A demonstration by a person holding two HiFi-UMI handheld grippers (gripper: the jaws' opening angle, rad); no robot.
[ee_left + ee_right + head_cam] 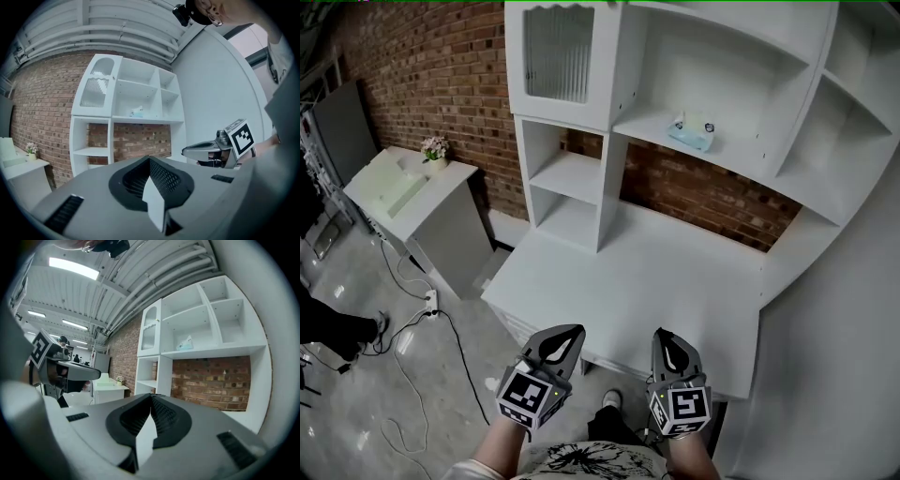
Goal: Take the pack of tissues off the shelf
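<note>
The pale blue pack of tissues (692,131) lies on the middle shelf of the white shelf unit (727,159), above the desk top (647,281). Both grippers hover low at the desk's near edge, far below and in front of the pack. My left gripper (566,332) is shut with nothing between its jaws. My right gripper (667,337) is likewise shut and holds nothing. In the left gripper view the pack (137,112) shows small and distant beyond my left gripper (150,159). The right gripper view has the pack (185,344) up on its shelf, past my right gripper (151,397).
A ribbed-glass cupboard door (558,54) closes the shelf unit's upper left. Left of the unit stands a low white cabinet (422,202) with a small flower pot (436,148). Cables (412,328) trail over the floor, and a person's shoe (377,326) shows at the left edge.
</note>
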